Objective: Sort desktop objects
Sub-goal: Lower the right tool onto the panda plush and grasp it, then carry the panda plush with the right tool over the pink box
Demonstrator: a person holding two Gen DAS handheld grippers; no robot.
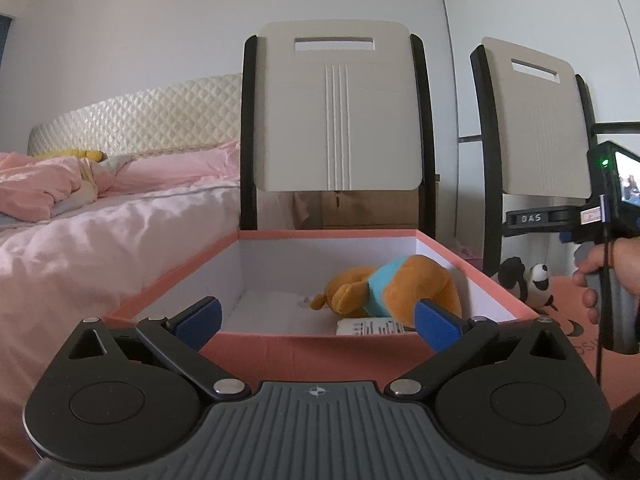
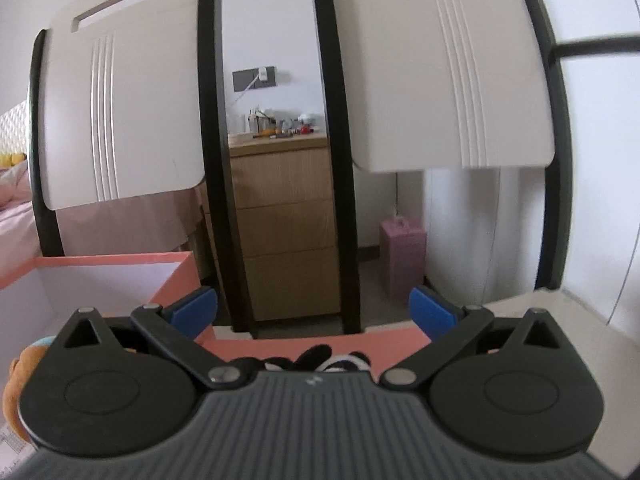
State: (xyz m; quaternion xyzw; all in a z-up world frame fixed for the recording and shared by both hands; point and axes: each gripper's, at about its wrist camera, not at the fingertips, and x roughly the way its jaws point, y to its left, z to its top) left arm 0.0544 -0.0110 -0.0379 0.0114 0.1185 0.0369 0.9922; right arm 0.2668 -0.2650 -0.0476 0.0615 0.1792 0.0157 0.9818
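**Desk editor:** What's at the left of the scene?

**Photographer:** The left gripper hovers at the near rim of a pink cardboard box, its blue-padded jaws spread wide and gripping nothing. Inside, at about 2 o'clock from its tips, an orange plush toy in a turquoise shirt lies on its side on the white, smooth floor, a printed tag beside it. The open top makes the box a likely collecting bin.

**Desk editor:** And to the right?

**Photographer:** Outside the box, at 3 o'clock, a fuzzy black-and-white panda toy sits on the pink tabletop. The right gripper hangs just above it, jaws also wide apart and empty; only the panda's soft top shows below its body. It looks placed for a pickup, though that is a judgement.
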